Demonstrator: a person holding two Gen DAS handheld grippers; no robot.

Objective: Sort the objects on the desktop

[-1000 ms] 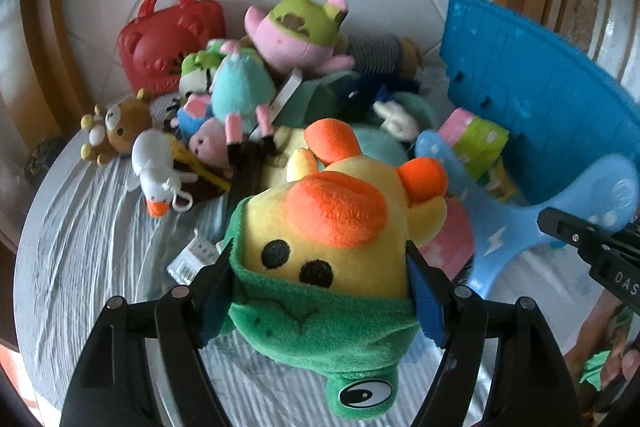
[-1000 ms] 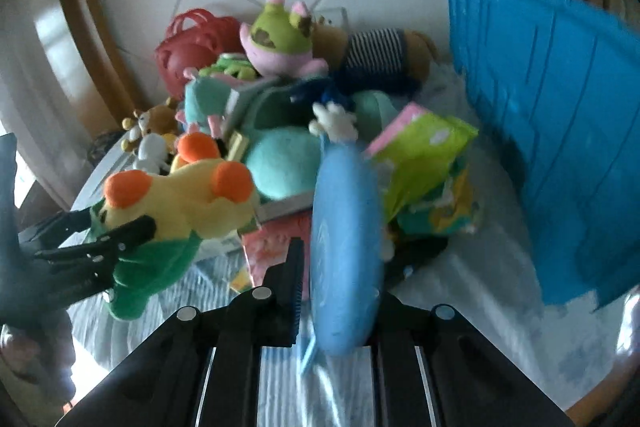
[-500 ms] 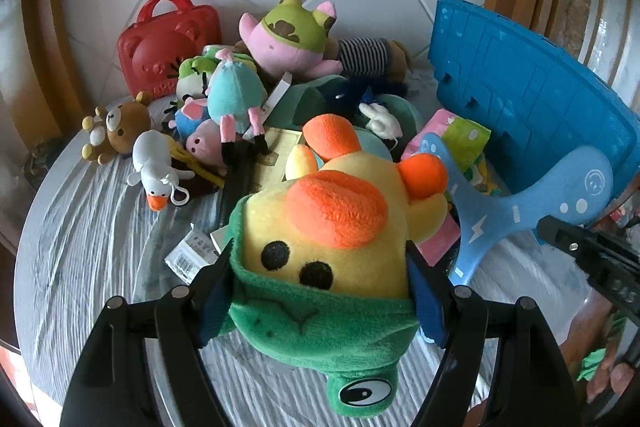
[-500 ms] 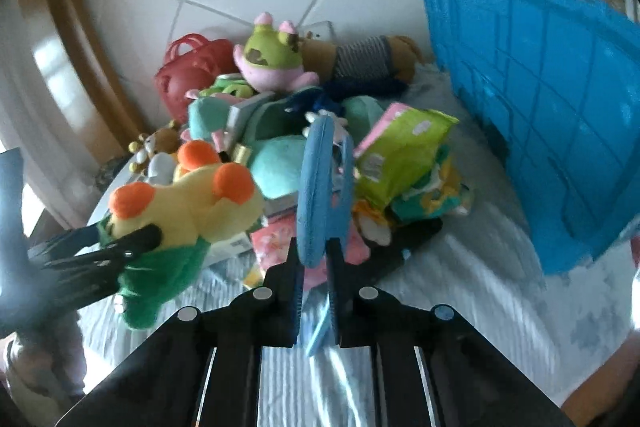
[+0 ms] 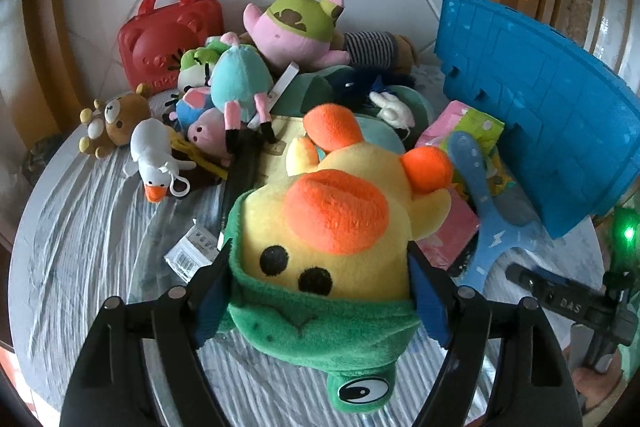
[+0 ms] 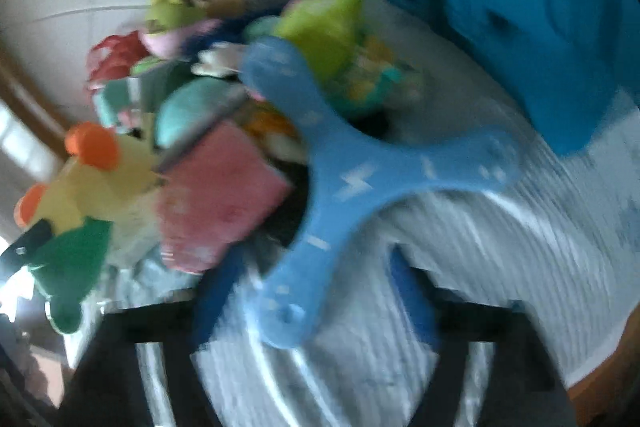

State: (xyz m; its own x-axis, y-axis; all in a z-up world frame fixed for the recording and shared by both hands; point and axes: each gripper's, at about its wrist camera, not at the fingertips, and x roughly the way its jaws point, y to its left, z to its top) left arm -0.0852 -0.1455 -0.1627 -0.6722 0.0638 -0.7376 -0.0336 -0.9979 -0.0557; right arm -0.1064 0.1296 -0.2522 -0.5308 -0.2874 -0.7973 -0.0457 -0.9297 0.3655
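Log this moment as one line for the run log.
left gripper: shut on duck plush | right gripper: open, blue boomerang between fingers, view blurred | blue basket: tilted at right

Left gripper (image 5: 318, 291): black arms, blue-padded jaws (silver screws).

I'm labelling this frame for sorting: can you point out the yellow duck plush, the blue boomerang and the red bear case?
yellow duck plush (image 5: 332, 227): left wrist view, on its orange bill.
blue boomerang (image 6: 352, 183): right wrist view, on its centre by the lightning mark.
red bear case (image 5: 160, 47): left wrist view, on its embossed front.
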